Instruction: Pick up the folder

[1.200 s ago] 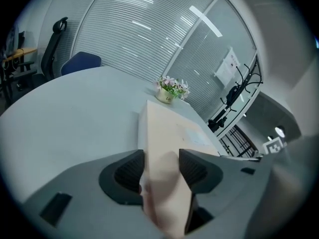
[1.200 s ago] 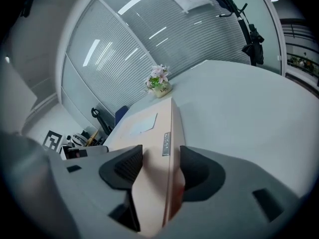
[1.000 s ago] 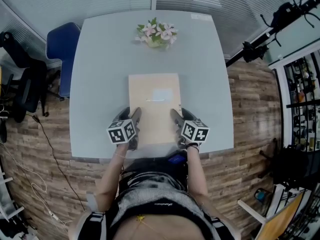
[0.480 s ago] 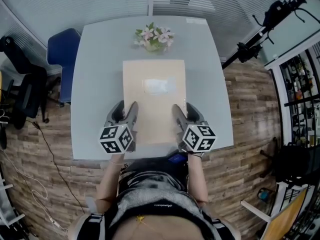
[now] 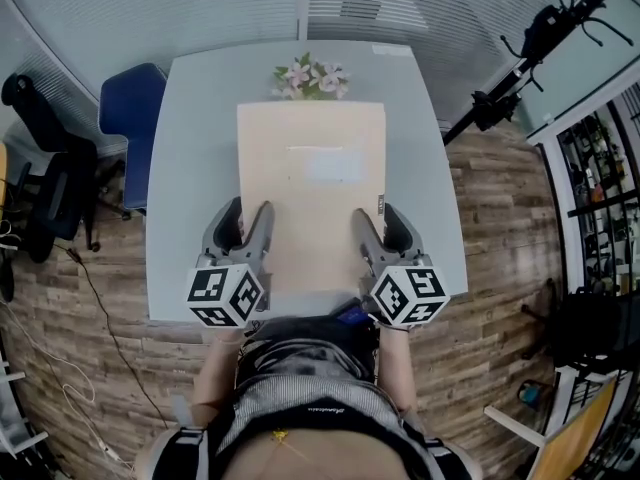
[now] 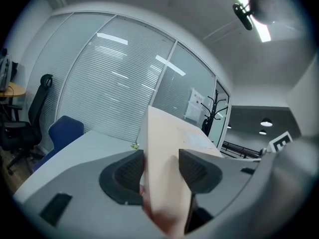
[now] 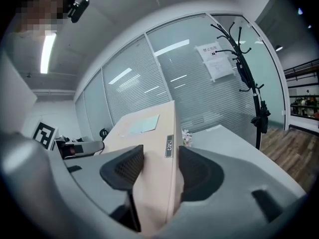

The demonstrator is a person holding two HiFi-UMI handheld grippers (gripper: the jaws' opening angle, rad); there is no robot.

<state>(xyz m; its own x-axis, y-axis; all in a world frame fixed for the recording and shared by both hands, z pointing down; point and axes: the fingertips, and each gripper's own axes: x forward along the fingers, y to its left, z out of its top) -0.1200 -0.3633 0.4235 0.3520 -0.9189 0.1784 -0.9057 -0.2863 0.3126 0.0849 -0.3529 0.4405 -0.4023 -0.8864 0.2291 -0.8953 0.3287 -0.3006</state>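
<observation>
The beige folder (image 5: 312,188) with a pale label on its cover is held up above the grey table (image 5: 190,168). My left gripper (image 5: 248,220) is shut on its left edge near the front, and my right gripper (image 5: 377,222) clamps its right, spine edge. In the left gripper view the folder (image 6: 164,148) stands on edge between the two dark pads of the gripper (image 6: 160,171). In the right gripper view the folder (image 7: 149,153) fills the gap of the gripper (image 7: 160,171), whose jaws are closing on it. A small tag on the spine (image 7: 169,146) shows.
A small pot of pink flowers (image 5: 310,76) stands at the table's far edge, partly behind the folder. A blue chair (image 5: 128,118) and a black office chair (image 5: 50,168) stand at the left. A black stand (image 5: 500,98) leans in at the right. Glass walls with blinds lie beyond.
Both grippers have risen with the folder, which now looks larger and hides more of the table and the flowers. The grip on both edges is unchanged.
</observation>
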